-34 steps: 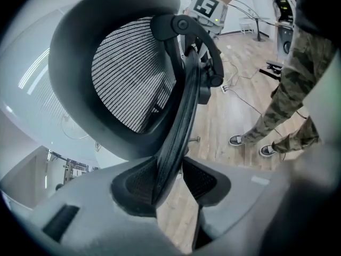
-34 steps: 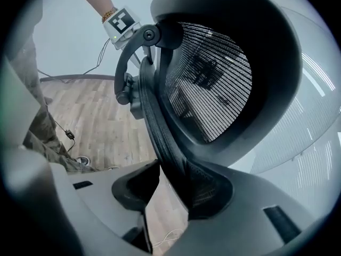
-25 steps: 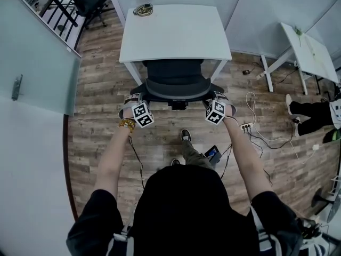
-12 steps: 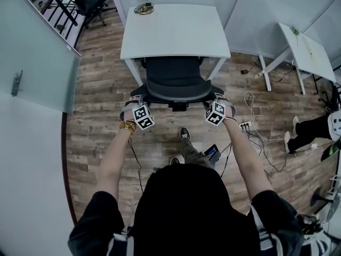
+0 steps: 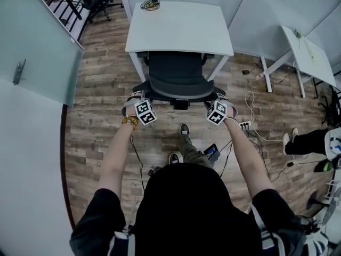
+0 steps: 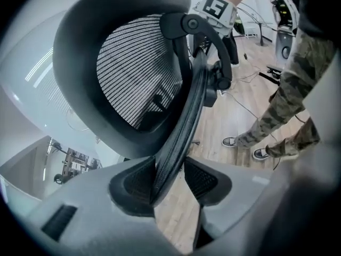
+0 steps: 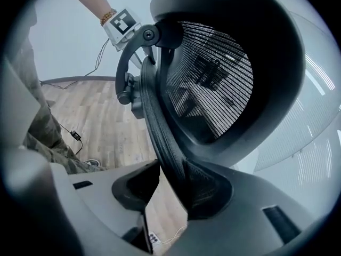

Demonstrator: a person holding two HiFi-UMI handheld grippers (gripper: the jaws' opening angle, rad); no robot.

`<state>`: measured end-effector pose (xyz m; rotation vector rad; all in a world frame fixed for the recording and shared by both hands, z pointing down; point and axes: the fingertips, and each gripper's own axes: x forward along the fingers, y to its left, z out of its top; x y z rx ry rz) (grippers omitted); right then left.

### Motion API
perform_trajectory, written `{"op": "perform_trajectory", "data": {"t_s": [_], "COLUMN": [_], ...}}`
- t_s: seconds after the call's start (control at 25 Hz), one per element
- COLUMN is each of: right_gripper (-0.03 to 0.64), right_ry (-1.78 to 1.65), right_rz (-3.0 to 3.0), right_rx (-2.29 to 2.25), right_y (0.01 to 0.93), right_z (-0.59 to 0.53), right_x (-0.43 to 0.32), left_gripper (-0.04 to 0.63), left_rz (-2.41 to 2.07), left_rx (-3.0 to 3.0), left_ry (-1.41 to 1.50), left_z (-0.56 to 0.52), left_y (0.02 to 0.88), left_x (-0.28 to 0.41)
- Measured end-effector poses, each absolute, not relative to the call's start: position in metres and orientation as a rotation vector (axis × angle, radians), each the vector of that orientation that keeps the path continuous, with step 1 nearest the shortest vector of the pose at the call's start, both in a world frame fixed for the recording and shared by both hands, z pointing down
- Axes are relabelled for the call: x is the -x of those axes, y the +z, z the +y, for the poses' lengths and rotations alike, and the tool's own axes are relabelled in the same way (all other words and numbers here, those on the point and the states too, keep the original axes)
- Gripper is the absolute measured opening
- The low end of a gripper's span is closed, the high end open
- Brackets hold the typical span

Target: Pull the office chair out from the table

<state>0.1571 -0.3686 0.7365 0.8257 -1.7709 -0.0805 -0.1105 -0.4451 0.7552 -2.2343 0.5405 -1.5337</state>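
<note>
The black mesh office chair [image 5: 176,76] stands half under the white table [image 5: 181,28], its back towards me. My left gripper [image 5: 136,99] is at the back's left edge and my right gripper [image 5: 217,99] at its right edge. In the left gripper view the back's rim [image 6: 184,121] runs between the left gripper's [image 6: 170,183] jaws, which have just been opening; it lies against one pad, with a gap to the other. In the right gripper view the rim [image 7: 165,143] also passes between the right gripper's [image 7: 170,188] jaws, against the right pad, with floor showing beside the left pad.
A coiled cable [image 5: 151,4] lies on the table's far edge. A power strip [image 5: 246,126] and cords trail on the wood floor at the right. A second white table [image 5: 311,52] and another person's legs [image 5: 309,143] are further right. A glass partition [image 5: 37,52] stands at the left.
The chair has rolled out from under the table towards me, so more of its seat shows. Both grippers have come back with the chair's back.
</note>
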Motion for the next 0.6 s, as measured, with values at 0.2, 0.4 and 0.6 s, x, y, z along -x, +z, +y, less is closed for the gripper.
{"op": "perform_trajectory", "data": {"t_s": [0.2,0.4,0.6], "right_gripper": [0.132,0.133,0.135], "right_ry": [-0.117,-0.099,-0.091], "right_rz": [-1.779,-1.773,-1.765], "right_rx": [-0.827,-0.839,-0.839], "right_y": [0.735,0.736,0.735], "right_z": [-0.350,-0.338,-0.326], "right_x": [-0.150,-0.148,-0.148], "left_gripper": [0.169,0.172,0.172], "left_rz": [0.535,0.552,0.555], "left_rx": [2.216,2.227,2.225], "left_ry": [-1.519,-1.527,-1.501], "left_z": [-0.430,-0.417,-0.402], "left_y": [0.753,0.755,0.752], "left_x": [0.118,0.119,0.120]}}
